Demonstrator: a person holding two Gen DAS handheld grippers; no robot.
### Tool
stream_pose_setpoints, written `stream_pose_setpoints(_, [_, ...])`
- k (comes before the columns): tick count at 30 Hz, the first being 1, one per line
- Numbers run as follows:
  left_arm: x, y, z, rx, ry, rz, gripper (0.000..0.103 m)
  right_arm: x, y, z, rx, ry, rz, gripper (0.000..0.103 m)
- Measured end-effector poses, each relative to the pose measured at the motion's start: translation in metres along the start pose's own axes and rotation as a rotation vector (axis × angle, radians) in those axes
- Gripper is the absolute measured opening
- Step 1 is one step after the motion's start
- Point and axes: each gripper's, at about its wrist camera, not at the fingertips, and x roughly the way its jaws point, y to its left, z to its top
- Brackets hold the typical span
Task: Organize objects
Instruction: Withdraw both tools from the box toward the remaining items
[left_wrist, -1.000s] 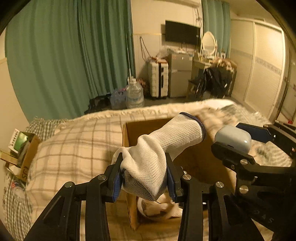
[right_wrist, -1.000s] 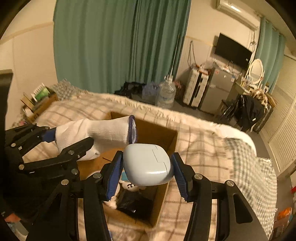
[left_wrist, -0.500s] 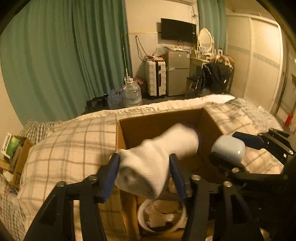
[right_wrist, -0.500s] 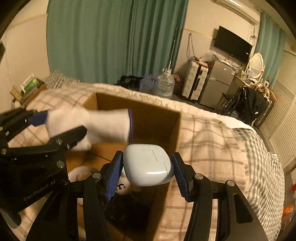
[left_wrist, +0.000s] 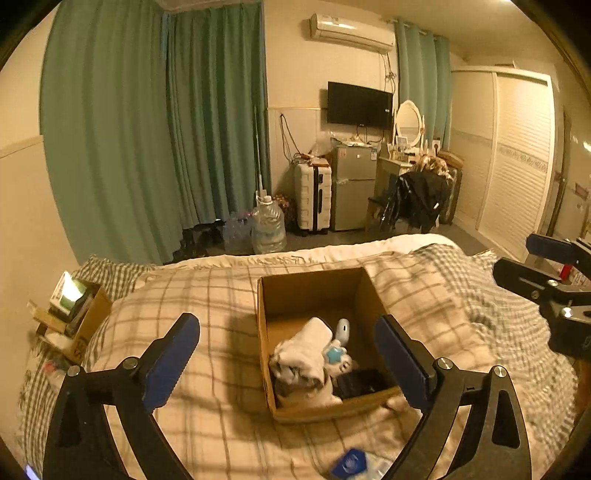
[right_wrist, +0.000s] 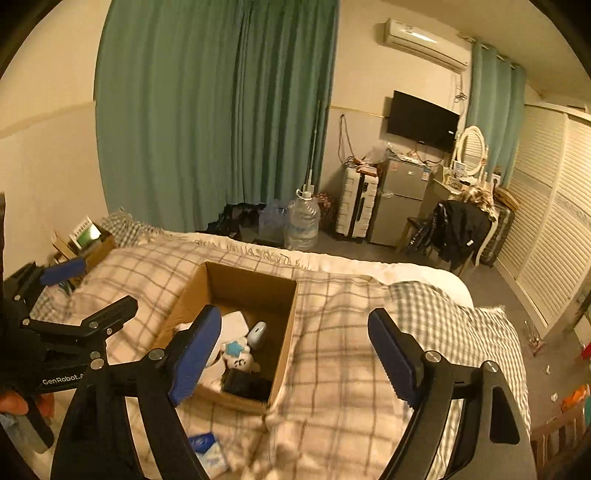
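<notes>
Above open brown cardboard box (left_wrist: 317, 295) on plaid bed (left_wrist: 207, 295), your left gripper (left_wrist: 288, 354) and right gripper (right_wrist: 295, 350) fingers spread, empty. Blue-white soft packet (right_wrist: 207, 452) near box looks light, crushable; you pinch across its middle.

The room is dim with yellow light. Edges bend round with dark corners. The bed (left_wrist: 207, 369) looks a bit blurry.
</notes>
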Motion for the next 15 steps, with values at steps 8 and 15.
stream_pose_setpoints(8, [-0.042,0.002,-0.044,-0.032,0.010,0.003,0.099,-0.049,0.011,-0.050,0.005,0.021,-0.002,0.084])
stream_pose_setpoints(15, [-0.022,-0.002,-0.114,-0.038,0.102,-0.026,0.099,-0.027,0.036,-0.122,0.017,0.077,-0.011,0.084])
